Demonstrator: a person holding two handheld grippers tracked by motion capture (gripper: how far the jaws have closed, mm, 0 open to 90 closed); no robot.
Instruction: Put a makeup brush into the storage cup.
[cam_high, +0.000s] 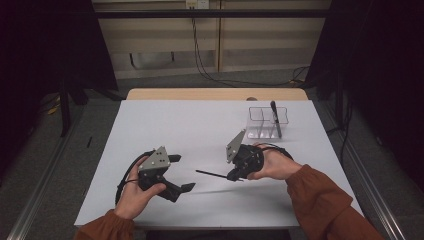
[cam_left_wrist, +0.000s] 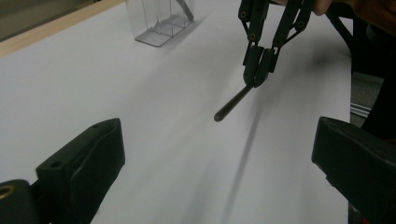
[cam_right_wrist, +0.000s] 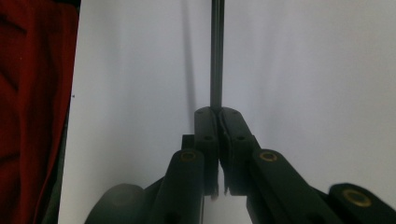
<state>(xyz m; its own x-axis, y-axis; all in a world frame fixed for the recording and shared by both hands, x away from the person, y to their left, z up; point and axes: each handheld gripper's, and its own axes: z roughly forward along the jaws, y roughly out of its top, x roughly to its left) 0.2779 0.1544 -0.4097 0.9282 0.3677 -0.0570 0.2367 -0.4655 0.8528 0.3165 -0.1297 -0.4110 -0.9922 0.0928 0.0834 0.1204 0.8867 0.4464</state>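
A thin dark pen (cam_high: 212, 174) sticks out level to the left from my right gripper (cam_high: 234, 176), whose jaws are shut on its end. In the right gripper view the pen (cam_right_wrist: 216, 56) runs straight up from the closed tips of my right gripper (cam_right_wrist: 217, 112). The left gripper view shows that right gripper (cam_left_wrist: 256, 80) holding the pen (cam_left_wrist: 231, 103) a little above the white table, with a shadow under it. My left gripper (cam_high: 182, 173) rests at the front left, open and with nothing between its jaws; in its own view the left gripper (cam_left_wrist: 219, 163) has both jaws wide apart.
A clear divided container (cam_high: 267, 122) stands at the back right of the white table (cam_high: 200, 125), with another dark pen (cam_high: 275, 119) leaning in it. The container (cam_left_wrist: 159, 23) is also in the left gripper view. An orange-red sleeve (cam_right_wrist: 32, 116) lies along the right gripper view's left edge.
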